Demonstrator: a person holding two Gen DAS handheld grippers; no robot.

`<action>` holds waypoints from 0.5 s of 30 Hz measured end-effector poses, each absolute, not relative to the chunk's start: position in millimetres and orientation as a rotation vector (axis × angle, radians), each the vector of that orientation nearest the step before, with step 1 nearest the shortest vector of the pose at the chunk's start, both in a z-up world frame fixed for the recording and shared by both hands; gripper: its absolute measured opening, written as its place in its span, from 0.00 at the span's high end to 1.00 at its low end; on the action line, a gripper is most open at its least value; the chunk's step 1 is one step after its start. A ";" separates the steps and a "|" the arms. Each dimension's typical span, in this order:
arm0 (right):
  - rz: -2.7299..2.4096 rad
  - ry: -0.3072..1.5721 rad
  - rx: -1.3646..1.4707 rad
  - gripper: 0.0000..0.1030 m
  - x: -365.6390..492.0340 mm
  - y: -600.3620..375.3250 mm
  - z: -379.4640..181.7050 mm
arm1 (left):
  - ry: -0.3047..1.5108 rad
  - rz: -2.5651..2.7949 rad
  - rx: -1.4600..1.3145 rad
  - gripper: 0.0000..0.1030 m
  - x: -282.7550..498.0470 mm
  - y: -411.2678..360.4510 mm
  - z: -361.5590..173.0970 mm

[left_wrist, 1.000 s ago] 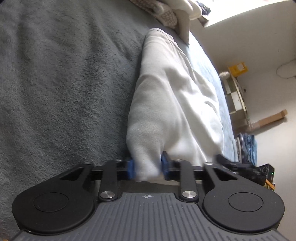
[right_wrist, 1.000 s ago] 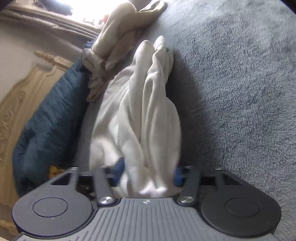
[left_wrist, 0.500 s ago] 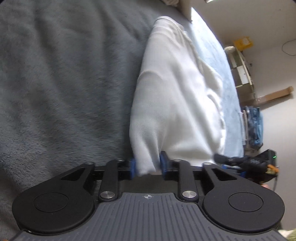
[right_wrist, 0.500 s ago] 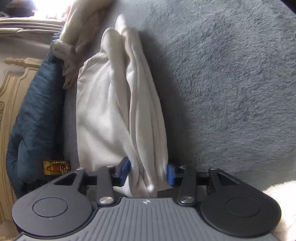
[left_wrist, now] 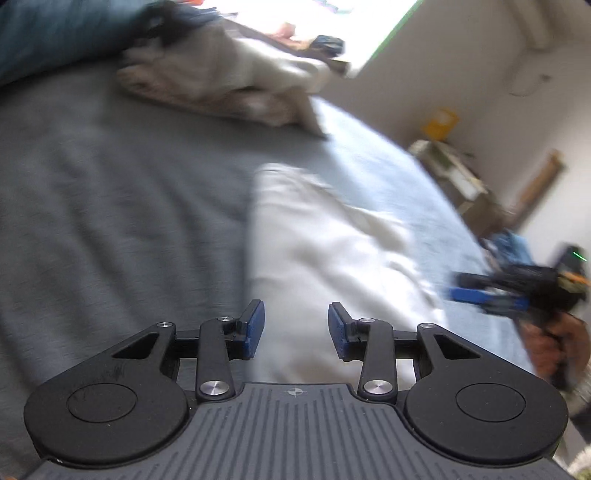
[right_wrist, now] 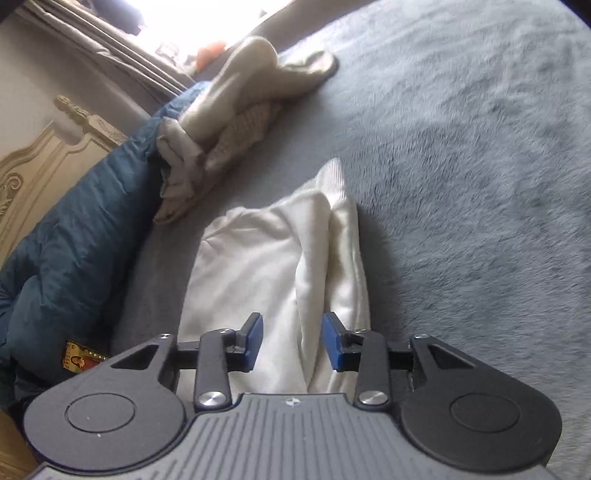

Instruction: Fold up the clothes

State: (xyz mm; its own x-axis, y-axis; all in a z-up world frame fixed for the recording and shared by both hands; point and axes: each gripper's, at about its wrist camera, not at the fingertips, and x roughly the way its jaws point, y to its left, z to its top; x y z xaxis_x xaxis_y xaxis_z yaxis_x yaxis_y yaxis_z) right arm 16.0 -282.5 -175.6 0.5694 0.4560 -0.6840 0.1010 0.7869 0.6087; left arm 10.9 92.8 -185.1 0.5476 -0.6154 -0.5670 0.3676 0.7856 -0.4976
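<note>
Grey blanket point(right_wrist: 480, 166) carries the folded white garment point(right_wrist: 258, 280) just below both my grippers. Left gripper point(left_wrist: 295, 328) opening, right gripper point(right_wrist: 291, 341) closing — both empty. Lift straight off — don't snag the fold.

A fuzzy grey blanket point(right_wrist: 461, 155) covers the bed, a dark teal quilted duvet point(right_wrist: 74, 240) is bunched against the carved cream headboard point(right_wrist: 33, 166), beige curtains point(right_wrist: 92, 40) hang beside a glaring bright window point(left_wrist: 295, 18), and a low cluttered shelf point(left_wrist: 454, 173) stands at the plain white wall point(left_wrist: 461, 66).
</note>
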 end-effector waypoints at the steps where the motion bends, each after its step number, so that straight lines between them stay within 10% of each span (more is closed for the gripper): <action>1: 0.220 0.971 0.652 0.65 21.1 -278.2 -180.5 | 0.795 -0.629 -0.304 0.63 9.4 88.6 -186.2; 6: 0.152 1.028 0.578 0.66 36.0 -265.6 -200.0 | 0.773 -0.785 -0.184 0.63 7.1 52.9 -195.4; 9: 0.175 1.034 0.622 0.97 35.8 -266.0 -208.1 | 0.806 -0.831 -0.156 0.64 3.6 36.0 -208.6; 15: 0.223 0.904 0.512 0.98 25.9 -261.0 -167.9 | 0.845 -0.820 -0.142 0.64 -2.4 35.1 -219.8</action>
